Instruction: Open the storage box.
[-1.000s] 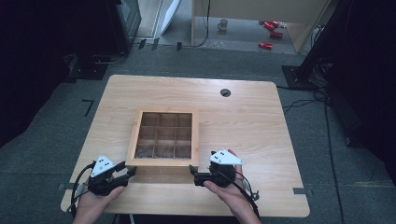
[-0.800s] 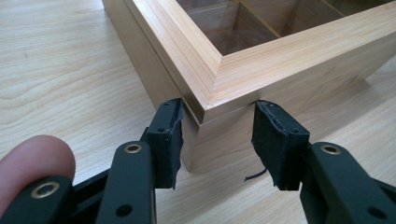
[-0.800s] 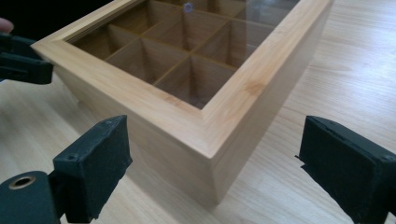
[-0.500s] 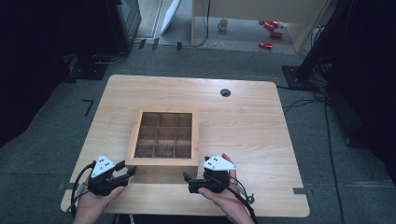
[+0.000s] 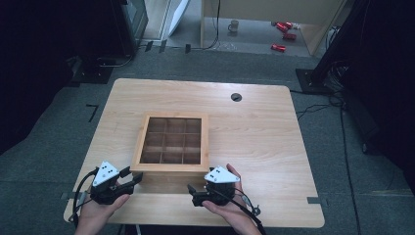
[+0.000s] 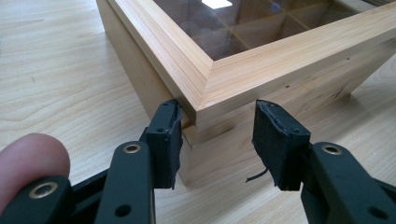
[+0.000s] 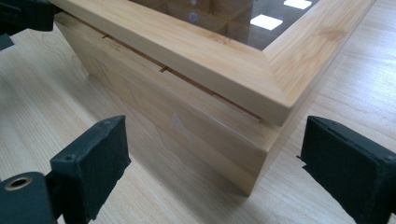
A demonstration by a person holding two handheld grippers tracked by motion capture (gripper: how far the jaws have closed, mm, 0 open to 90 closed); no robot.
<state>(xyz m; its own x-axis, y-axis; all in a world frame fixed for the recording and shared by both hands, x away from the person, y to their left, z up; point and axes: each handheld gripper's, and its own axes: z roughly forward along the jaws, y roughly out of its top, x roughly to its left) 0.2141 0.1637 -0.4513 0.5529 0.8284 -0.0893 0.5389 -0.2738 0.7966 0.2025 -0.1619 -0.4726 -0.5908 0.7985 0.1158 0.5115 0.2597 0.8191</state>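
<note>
While the left gripper (image 5: 128, 177) sits as before, jaws spread astride the near left corner of the box (image 5: 172, 142) mid-table, the right gripper (image 5: 198, 192) has slid left along the near side, jaws wide apart, probably lining up on the lid.

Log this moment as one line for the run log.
wooden box: lid shut, centre of table | left gripper: open, straddling box's near-left corner | right gripper: open, facing box's near-right corner, apart

Lab or studio: lone wooden table (image 5: 254, 127), dark curtains (image 5: 44, 44), floor cables (image 5: 337, 105), grey carpet (image 5: 362, 196).
</note>
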